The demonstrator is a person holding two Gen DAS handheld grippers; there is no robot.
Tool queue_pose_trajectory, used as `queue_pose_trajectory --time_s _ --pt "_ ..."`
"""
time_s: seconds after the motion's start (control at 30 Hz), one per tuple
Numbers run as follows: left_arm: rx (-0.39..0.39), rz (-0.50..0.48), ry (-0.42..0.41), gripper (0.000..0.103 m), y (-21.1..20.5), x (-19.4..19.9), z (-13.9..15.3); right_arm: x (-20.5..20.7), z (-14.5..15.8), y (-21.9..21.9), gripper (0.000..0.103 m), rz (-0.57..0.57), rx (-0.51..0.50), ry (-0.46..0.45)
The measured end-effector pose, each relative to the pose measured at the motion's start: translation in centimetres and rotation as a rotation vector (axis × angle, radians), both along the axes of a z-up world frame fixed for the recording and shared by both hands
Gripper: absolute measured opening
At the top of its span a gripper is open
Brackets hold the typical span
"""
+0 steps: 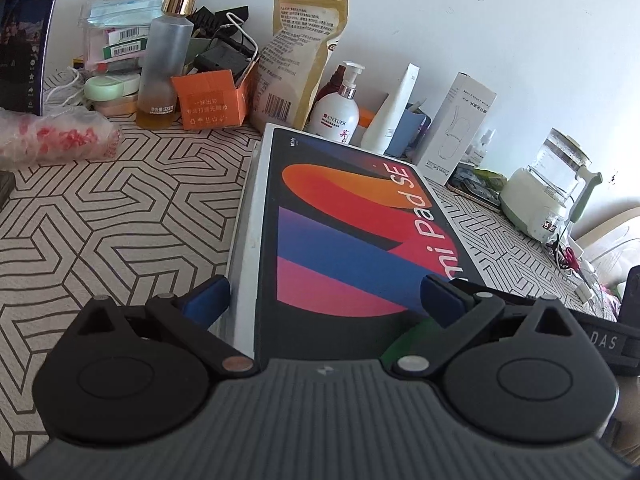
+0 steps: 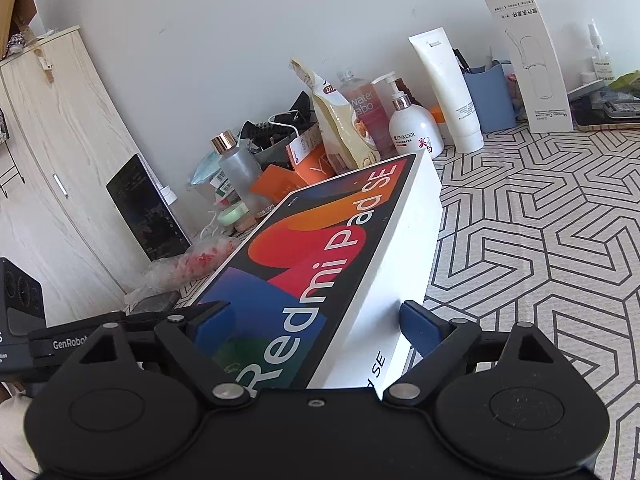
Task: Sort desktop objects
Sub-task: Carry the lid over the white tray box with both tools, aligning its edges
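Both grippers sit at the near end of the Redmi Pad SE box (image 1: pixel 340 232), each with its blue-padded fingers spread wide to either side of that end. On the left gripper (image 1: pixel 324 298) one pad lies beside the box's white side and the other over the printed lid; whether either pad presses the box cannot be told. The right gripper (image 2: pixel 316 320) straddles the same box (image 2: pixel 320 256), one pad over the lid, one beside the white side wall; contact is likewise unclear. In the right wrist view the box appears tilted, its far end toward the back row; whether it rests on the tablecloth cannot be told.

Left to right along the wall: a dark screen (image 1: pixel 24 32), a plastic bag with red contents (image 1: pixel 56 136), a frosted bottle with a gold cap (image 1: pixel 162 60), an open orange carton (image 1: pixel 212 100) holding cables and a black adapter, a tan food pouch (image 1: pixel 296 60), a white pump bottle (image 1: pixel 338 108), a white tube (image 1: pixel 394 112), a blue holder (image 1: pixel 410 128) with contents too small to make out, a tall white carton (image 1: pixel 456 124) and a green-based kettle (image 1: pixel 548 188).

Patterned tablecloth (image 1: pixel 120 208) lies bare left of the box and, in the right wrist view, broadly to its right. A wooden cabinet (image 2: pixel 52 168) bounds the far left.
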State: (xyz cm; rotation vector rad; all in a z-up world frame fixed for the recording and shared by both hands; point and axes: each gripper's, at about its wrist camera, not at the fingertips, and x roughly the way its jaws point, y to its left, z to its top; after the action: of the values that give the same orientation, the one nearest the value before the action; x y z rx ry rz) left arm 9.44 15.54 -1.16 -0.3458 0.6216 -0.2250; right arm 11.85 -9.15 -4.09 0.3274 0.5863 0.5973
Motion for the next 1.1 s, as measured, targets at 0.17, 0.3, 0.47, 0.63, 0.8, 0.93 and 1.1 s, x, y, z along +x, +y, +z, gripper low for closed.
queue_pose_trajectory --time_s 0.17,0.3,0.47,0.63,0.8,0.93,1.1 --pt "-0.009 -0.015 -0.020 0.103 -0.1 0.8 0.4 0.8 -0.1 -0.2 0.093 -0.048 0.032 -0.006" --pt "0.002 -0.011 -0.020 0.103 -0.4 1.3 0.2 1.3 -0.5 0.1 0.093 -0.073 0.017 -0.002" --pt "0.006 -0.010 -0.015 0.103 0.0 1.5 0.0 1.7 -0.8 0.0 0.092 -0.069 0.030 0.021" --pt "0.032 0.000 -0.034 0.103 0.3 0.9 -0.1 1.8 -0.6 -0.2 0.085 -0.050 0.068 0.017" --pt "0.035 -0.002 -0.021 0.103 0.3 1.6 0.0 2.1 -0.5 0.4 0.085 -0.065 0.031 -0.001" --pt "-0.012 0.033 0.009 0.102 1.4 2.0 -0.5 2.9 -0.6 0.0 0.081 -0.076 0.006 0.007" --pt "-0.028 0.078 -0.012 0.102 2.3 0.9 -0.4 3.4 -0.8 0.1 0.081 -0.057 0.005 0.036"
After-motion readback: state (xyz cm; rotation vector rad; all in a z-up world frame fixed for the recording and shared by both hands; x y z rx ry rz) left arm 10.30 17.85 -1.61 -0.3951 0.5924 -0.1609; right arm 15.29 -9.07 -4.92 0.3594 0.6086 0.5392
